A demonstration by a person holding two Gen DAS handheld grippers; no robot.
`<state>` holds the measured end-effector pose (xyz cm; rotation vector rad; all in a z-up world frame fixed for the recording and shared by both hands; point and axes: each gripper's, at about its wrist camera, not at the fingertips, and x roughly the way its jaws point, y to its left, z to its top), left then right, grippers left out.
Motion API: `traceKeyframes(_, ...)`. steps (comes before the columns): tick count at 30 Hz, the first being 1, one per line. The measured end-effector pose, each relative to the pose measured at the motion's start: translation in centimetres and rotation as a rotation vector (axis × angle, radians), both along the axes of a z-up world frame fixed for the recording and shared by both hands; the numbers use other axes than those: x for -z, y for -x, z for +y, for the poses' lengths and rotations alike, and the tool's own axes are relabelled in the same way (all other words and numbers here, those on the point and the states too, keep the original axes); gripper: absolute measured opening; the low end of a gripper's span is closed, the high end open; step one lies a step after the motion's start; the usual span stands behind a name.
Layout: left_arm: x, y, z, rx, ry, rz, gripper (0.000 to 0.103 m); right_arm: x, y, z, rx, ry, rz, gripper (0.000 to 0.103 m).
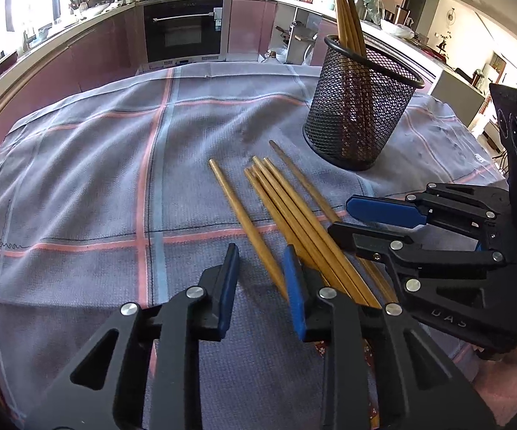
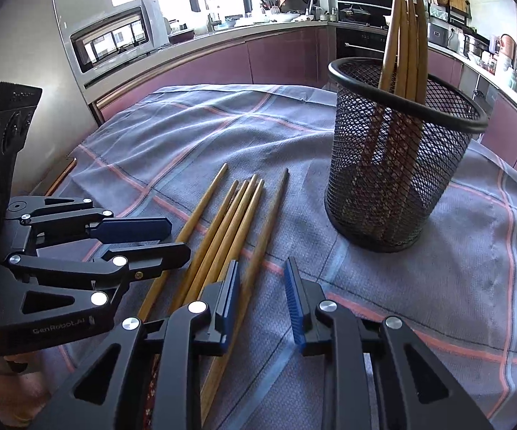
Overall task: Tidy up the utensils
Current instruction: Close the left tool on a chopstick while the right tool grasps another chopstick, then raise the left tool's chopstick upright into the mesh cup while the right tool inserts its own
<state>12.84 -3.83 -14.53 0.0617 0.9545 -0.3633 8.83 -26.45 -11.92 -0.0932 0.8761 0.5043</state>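
Observation:
Several wooden chopsticks [image 1: 294, 215] lie side by side on the checked grey cloth, also in the right wrist view [image 2: 229, 222]. A black mesh holder [image 1: 355, 107] stands behind them with several chopsticks upright in it; it also shows in the right wrist view [image 2: 398, 157]. My left gripper [image 1: 260, 272] is open, low over the near ends, the leftmost chopstick between its fingers. My right gripper [image 2: 262, 283] is open over the rightmost chopstick. Each gripper shows in the other's view, the right one [image 1: 362, 218] and the left one [image 2: 172, 236], on opposite sides of the chopsticks.
The grey cloth [image 1: 97, 179] with pink and blue lines covers the table. Kitchen counters, an oven [image 1: 183, 28] and a microwave [image 2: 115, 39] stand beyond the table's far edge.

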Motion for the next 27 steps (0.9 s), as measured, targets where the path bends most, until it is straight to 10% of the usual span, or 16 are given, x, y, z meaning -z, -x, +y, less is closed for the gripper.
traceKeyframes(27,-1.1,-0.2,1.8,-0.078,0.077,0.0,0.008,-2.2,0.4,-3.1,0.003,-0.176,0.0,0.005)
